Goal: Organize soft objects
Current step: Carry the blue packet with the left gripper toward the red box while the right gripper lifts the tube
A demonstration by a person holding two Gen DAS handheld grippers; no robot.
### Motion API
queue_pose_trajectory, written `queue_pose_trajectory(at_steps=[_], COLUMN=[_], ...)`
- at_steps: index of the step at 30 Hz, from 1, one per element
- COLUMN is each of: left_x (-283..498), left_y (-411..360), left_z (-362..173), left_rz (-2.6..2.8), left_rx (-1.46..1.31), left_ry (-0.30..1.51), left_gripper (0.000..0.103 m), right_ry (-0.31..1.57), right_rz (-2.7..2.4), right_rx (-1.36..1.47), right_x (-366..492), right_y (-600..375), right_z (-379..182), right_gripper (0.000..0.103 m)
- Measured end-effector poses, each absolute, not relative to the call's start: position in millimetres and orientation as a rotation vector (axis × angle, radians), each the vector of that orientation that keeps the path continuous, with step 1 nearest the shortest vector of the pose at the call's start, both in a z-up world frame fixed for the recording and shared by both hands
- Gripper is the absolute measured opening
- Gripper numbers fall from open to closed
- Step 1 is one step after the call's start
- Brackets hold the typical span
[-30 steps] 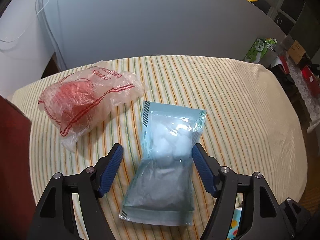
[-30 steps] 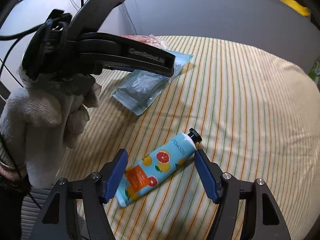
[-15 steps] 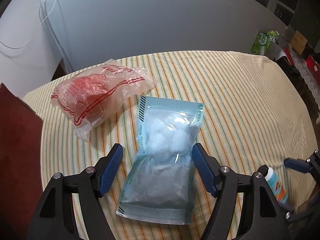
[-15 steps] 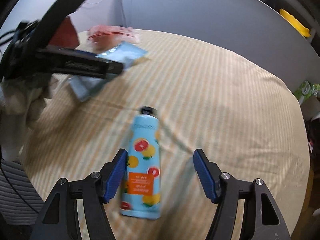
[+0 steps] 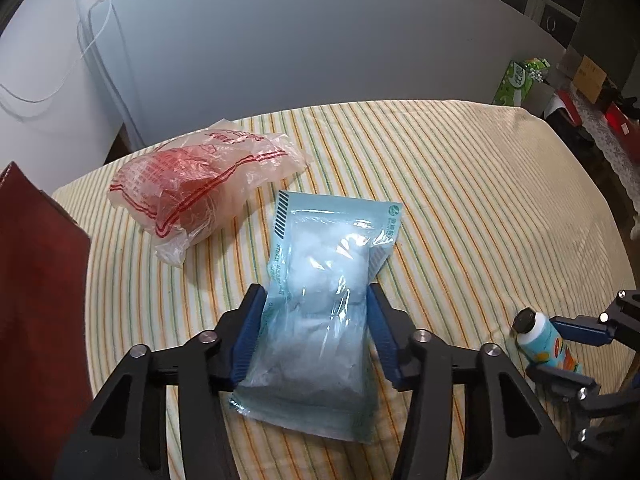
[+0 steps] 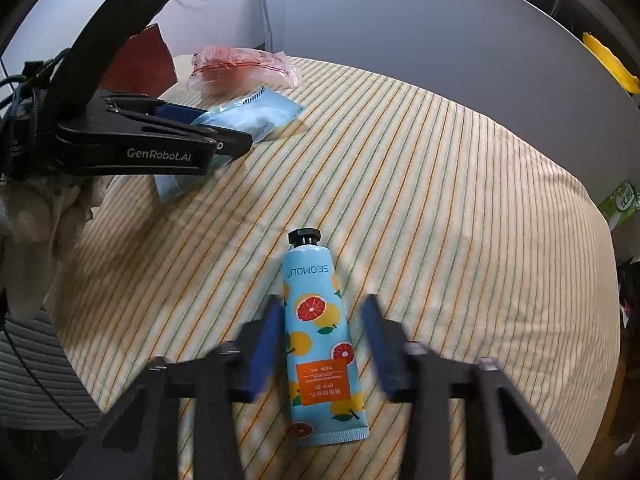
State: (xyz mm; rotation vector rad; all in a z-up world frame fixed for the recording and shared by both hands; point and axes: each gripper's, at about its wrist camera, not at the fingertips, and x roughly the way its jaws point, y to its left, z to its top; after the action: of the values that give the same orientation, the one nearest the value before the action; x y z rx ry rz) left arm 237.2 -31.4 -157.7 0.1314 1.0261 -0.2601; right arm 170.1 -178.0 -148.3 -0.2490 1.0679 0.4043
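A blue pouch of white cotton balls lies on the striped cloth, and my left gripper has its blue pads pressed against both sides of it. The pouch also shows in the right wrist view, held by the left gripper. A light blue hand cream tube with citrus print lies between the pads of my right gripper; the left pad touches it, the right pad stands a little apart, and the jaws are motion-blurred. The tube also shows in the left wrist view.
A clear plastic bag with red print lies at the back left of the striped tablecloth. A dark red object stands at the left edge. A grey wall is behind the table. A green box sits beyond the far right.
My left gripper has closed in on the cotton pouch. My right gripper has swung to line up with the tube and its jaws have narrowed around it.
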Motion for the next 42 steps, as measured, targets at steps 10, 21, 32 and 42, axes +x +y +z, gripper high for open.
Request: queue_pose_trajectory(at_steps=[10, 21, 32, 42], left_x=[215.7, 184.0, 151.0, 144.1], left_y=[-2.1, 16.8, 48.4, 128.1], left_z=[-150.6, -119.6, -54.4, -19.5], left_rz=[-0.246, -0.282, -0.269, -0.127], left_rx=[0.047, -0.015, -0.031, -0.071], left_ry=[0.994, 0.93, 0.804, 0.746], left_gripper=[0.039, 0.038, 0.038, 0.038], right_ry=[1.062, 1.026, 0.916, 0.821], right_rz=[0.431, 0.457, 0.521, 0.626], right_rx=[-0.157, -0.04, 0.018, -0.008], right_x=[161.2, 156.8, 166.2, 198.5], right_y=[-194.0, -210.4, -205.6, -146.2], right_z=[-145.6, -134.9, -77.7, -19.2], right_gripper=[0.027, 0.027, 0.027, 0.027])
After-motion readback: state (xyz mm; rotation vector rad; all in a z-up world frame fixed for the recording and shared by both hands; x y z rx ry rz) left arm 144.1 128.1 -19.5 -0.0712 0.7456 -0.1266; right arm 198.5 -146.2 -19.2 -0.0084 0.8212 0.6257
